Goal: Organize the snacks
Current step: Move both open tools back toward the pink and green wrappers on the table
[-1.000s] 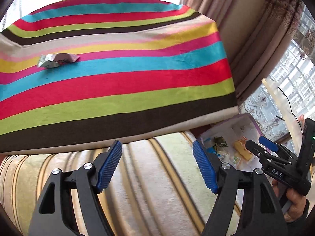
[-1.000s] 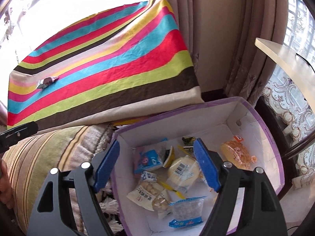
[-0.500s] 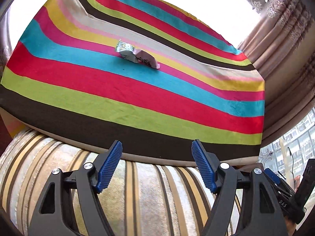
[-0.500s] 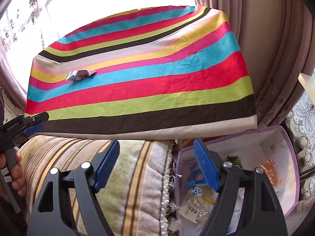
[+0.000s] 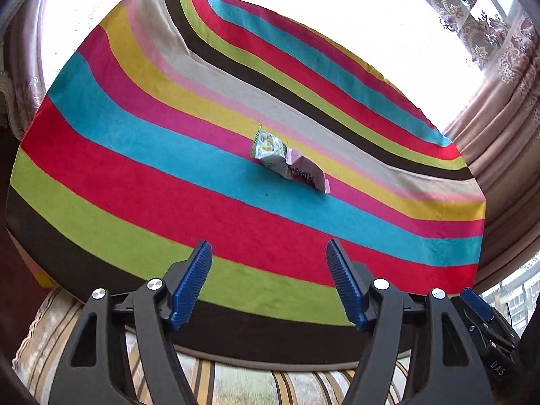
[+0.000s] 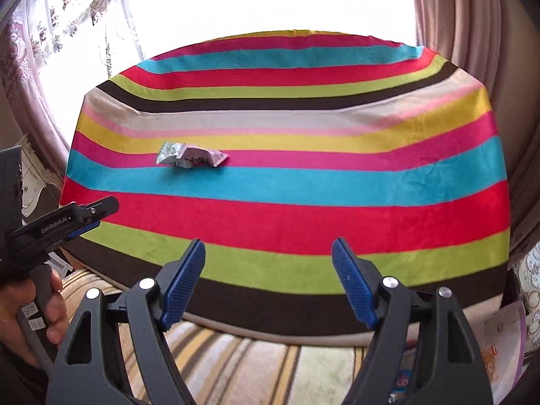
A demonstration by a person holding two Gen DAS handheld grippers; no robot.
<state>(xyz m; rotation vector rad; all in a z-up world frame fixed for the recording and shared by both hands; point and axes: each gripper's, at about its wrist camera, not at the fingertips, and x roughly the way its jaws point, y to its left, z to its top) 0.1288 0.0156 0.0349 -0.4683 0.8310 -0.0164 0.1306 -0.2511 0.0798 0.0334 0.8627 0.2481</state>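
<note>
two small snack packets lie touching each other on the striped cloth (image 5: 168,182) that covers a table: a green-and-white packet (image 5: 268,150) and a pale pink packet (image 5: 308,175) leaning against it, both sitting where the pink and blue stripes meet, about mid-table. the left gripper (image 5: 268,270) points down over the near edge of the cloth, its blue pads apart with nothing between them, and its jaws are closing a little. the right gripper (image 6: 268,263) hangs over the same near edge, jaws wide and empty, the packets up ahead and to its left in its own view. both grippers are well apart from the packets. at the left edge of the right wrist view a hand (image 6: 40,307) grips the handle of the left gripper. below the cloth runs a striped sofa cushion (image 6: 236,364), and at the lower right corner of that view shows the edge of a white box with a purple rim (image 6: 506,330).
</note>
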